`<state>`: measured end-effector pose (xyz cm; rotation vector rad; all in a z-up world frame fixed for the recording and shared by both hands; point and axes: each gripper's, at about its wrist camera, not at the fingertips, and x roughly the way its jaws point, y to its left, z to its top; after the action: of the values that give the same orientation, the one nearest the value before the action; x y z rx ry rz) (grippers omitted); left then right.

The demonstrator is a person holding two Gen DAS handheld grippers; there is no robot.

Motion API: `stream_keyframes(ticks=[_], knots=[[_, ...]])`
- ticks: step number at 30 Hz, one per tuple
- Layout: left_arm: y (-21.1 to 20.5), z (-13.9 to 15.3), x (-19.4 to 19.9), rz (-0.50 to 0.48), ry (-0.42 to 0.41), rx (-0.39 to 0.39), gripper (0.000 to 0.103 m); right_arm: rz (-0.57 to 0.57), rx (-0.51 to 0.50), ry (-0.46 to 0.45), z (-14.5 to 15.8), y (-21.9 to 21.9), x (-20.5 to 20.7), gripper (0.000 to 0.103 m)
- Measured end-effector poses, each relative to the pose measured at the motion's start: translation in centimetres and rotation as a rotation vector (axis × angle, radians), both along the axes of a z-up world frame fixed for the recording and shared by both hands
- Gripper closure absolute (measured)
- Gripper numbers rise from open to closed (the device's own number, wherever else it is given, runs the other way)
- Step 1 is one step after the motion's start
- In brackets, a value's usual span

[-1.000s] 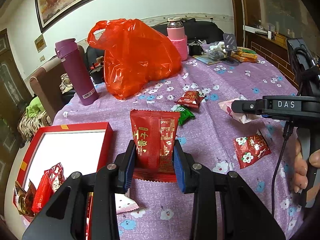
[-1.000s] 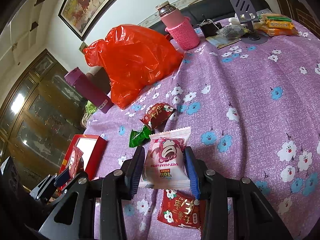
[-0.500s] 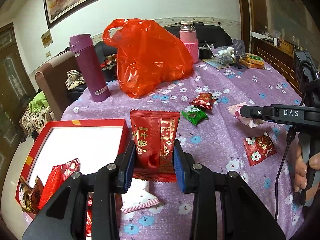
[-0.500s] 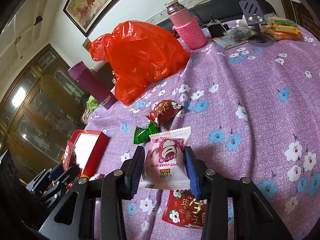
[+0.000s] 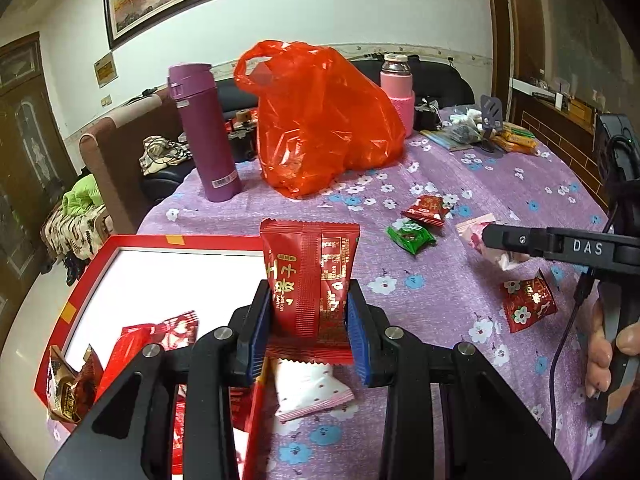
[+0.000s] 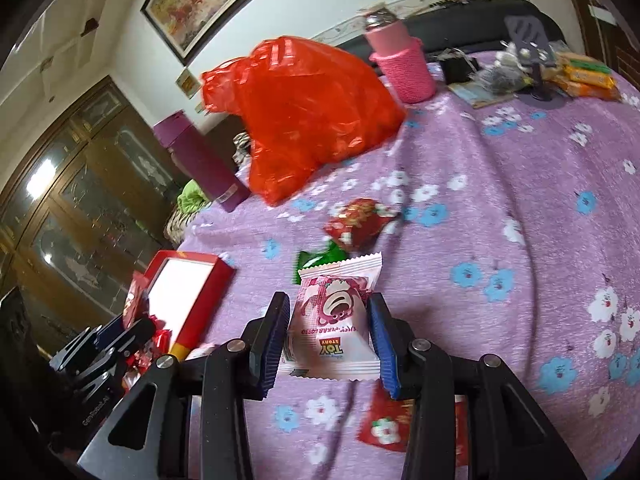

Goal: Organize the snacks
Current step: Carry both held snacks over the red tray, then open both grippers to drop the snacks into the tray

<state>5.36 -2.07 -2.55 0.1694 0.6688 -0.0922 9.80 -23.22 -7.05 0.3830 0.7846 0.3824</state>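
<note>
grippers: left point(image 5: 308, 334) pinches red packet point(image 5: 310, 276) | right point(image 6: 328, 340) pinches pink packet point(image 6: 334, 320) | red box point(image 5: 200, 242) beside

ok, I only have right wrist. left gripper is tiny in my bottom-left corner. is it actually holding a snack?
Observer: Yes. The left gripper is shut on a red packet with gold print, which stands upright between the blue pads.
Operator: What's in the red box? Its inside is washed out for me.
Observer: The white floor is mostly bare. A few packets are heaped in its near left corner.
Operator: Anything loose near it?
Observer: A white packet lies on the cloth just outside the box's right wall, below the left gripper.
</note>
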Motion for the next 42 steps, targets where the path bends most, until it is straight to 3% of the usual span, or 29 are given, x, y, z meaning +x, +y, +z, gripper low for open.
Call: stream_keyframes(ticks=[11, 26, 34, 42], knots=[[5.5, 0.2, -0.7, 0.082, -0.01, -0.036, 0.07, 0.163, 0.0, -0.015, 1.8, 9.3, 0.5, 0.062], [16.3, -1.5, -0.9, 0.322, 0.01, -0.062, 0.07, 0.383, 0.006, 0.024, 0.9, 23.0, 0.4, 0.062], [18.5, -2.2, -0.5, 0.373, 0.015, -0.058, 0.07, 0.472, -0.023, 0.039, -0.2, 28.9, -0.5, 0.062], [18.5, -3.3, 0.7, 0.385, 0.047, -0.023, 0.067, 0.446, -0.069, 0.074, -1.7, 30.1, 0.8, 0.061]])
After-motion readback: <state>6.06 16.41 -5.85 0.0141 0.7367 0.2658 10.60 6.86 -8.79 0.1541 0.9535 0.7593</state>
